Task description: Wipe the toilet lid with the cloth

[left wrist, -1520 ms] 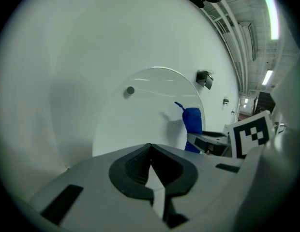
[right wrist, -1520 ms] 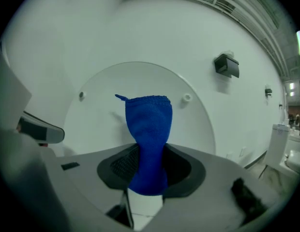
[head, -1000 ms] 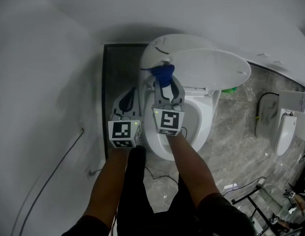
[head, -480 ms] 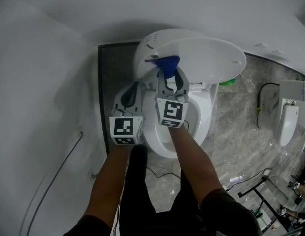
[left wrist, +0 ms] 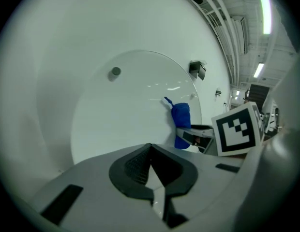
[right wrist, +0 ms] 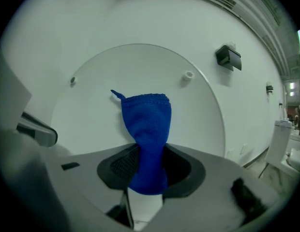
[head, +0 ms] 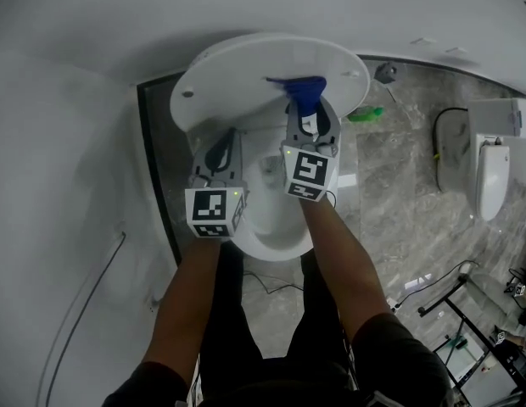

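The white toilet lid point(head: 246, 75) stands raised, its round underside facing me. My right gripper point(head: 307, 119) is shut on a bunched blue cloth point(head: 302, 91), and the cloth's top lies against the lid right of centre. In the right gripper view the blue cloth point(right wrist: 146, 129) rises from between the jaws in front of the lid point(right wrist: 140, 76). My left gripper point(head: 219, 155) is shut and empty, held low at the lid's left above the bowl point(head: 271, 219). The left gripper view shows the lid point(left wrist: 135, 110), the cloth point(left wrist: 181, 124) and the right gripper's marker cube point(left wrist: 237, 129).
A white wall point(head: 68, 142) curves close on the left. A grey marbled floor point(head: 399, 193) spreads to the right, with a green object point(head: 365, 114), a black cable point(head: 441, 142) and a second white fixture point(head: 492, 168). A wall-mounted holder point(right wrist: 228, 57) sits beyond the lid.
The lid has swung from tilted toward the right to more fully upright and broad in view. Both grippers shifted right along it, the blue cloth travelling with the right one.
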A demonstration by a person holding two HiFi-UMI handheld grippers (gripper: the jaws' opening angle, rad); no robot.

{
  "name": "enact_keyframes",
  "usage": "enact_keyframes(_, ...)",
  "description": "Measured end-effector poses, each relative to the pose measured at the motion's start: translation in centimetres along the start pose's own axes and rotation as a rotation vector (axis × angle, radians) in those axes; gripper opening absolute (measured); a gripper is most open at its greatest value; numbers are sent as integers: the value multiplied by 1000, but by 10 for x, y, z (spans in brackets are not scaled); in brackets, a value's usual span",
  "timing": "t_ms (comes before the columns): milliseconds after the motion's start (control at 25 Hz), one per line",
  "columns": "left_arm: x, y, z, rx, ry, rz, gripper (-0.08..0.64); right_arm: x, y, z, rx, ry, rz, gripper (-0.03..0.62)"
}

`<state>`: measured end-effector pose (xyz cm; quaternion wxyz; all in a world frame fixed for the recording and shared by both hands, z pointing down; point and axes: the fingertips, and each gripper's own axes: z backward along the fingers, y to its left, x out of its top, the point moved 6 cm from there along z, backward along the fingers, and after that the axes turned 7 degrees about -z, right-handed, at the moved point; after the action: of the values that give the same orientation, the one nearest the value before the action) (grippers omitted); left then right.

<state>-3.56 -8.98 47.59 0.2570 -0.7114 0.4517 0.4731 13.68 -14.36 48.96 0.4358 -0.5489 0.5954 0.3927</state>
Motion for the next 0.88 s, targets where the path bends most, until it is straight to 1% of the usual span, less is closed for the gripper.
enact_keyframes(160,13,-28,-17,-41,-3,-20,6,-1,-35,4,-44,2,23,137)
enact_keyframes(360,16,-43,-17,-50,-14,-24,6,-6,-56,22,-102,2,12,137)
enact_keyframes(480,15,-45,-20,-44,-20,-14,6,-7,-63,26,-109,-3,6,137)
enact_keyframes(560,12,-44,-19,-38,-21,-6,6,-7,-59,28,-86,-11,6,137)
enact_keyframes(640,10,-36,-14,-24,-22,10,6,-6,-45,30,-40,-21,11,137)
enact_keyframes(760,1,-13,3,15,-26,52,6,-9,-3,33,57,-24,9,137)
enact_keyframes(880,-13,19,22,66,-28,67,6,-26,54,30,163,-7,-6,137)
